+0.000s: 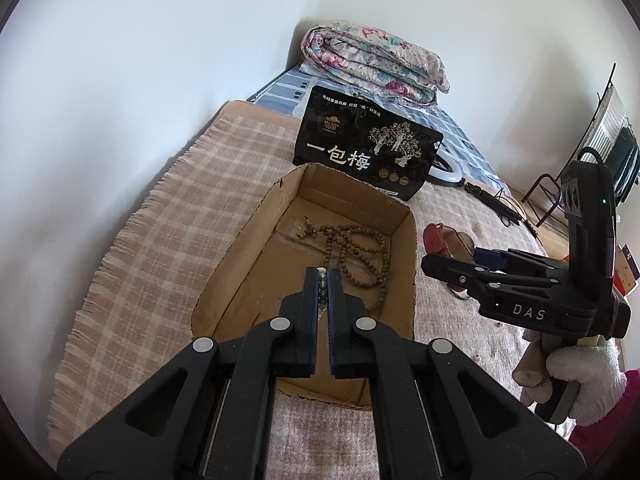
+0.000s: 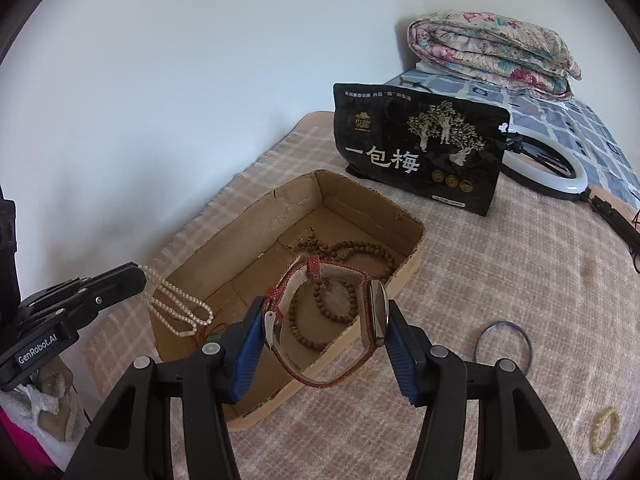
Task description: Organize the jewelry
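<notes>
Left wrist view: the left gripper [image 1: 322,276] is clamped tight on a white pearl necklace [image 1: 321,288], over the cardboard box [image 1: 224,276]. Brown prayer beads [image 1: 360,252] lie inside the box at 12 o'clock from the fingertips. At 3 o'clock the right gripper [image 1: 444,256] carries a red-strapped watch [image 1: 438,238].

Right wrist view: the right gripper [image 2: 326,320], about half open, pinches the watch [image 2: 378,312] across its loop above the box [image 2: 412,256]. At 9 o'clock the necklace [image 2: 176,300] dangles from the left gripper [image 2: 136,276]. A blue ring [image 2: 502,344] and yellow bracelet [image 2: 606,430] lie on the blanket [image 2: 520,272] around 4 o'clock.
</notes>
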Action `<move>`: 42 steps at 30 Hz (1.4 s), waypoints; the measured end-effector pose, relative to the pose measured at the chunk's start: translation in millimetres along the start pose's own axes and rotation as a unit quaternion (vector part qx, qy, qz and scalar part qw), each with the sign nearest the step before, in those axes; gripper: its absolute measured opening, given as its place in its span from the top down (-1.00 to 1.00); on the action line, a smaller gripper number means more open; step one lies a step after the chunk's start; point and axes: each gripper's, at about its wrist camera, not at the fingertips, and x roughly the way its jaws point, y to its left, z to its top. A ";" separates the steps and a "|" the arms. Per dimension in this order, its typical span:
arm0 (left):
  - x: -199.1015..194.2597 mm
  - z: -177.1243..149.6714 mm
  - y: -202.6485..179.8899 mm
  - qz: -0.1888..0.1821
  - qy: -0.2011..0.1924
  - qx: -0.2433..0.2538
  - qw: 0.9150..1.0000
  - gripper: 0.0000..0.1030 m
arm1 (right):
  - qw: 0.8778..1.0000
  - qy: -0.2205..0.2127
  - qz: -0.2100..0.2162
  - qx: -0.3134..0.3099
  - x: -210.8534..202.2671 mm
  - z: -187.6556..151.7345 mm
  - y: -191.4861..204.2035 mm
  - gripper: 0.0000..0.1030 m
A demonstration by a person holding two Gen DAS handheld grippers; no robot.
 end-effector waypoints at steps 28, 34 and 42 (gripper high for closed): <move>2.4 -5.6 7.5 0.011 0.022 -0.013 1.000 0.14 | 0.999 -0.001 -0.022 0.025 5.6 0.4 -2.6 -0.66; 0.0 -6.1 -0.6 0.011 0.020 -0.006 1.000 0.14 | 0.999 -0.008 -0.030 0.031 -7.8 -2.9 -10.3 -0.66; -7.0 -4.5 -18.0 0.013 0.005 0.009 1.000 0.06 | 0.998 -0.014 -0.051 0.030 -25.2 -10.7 -18.4 -0.72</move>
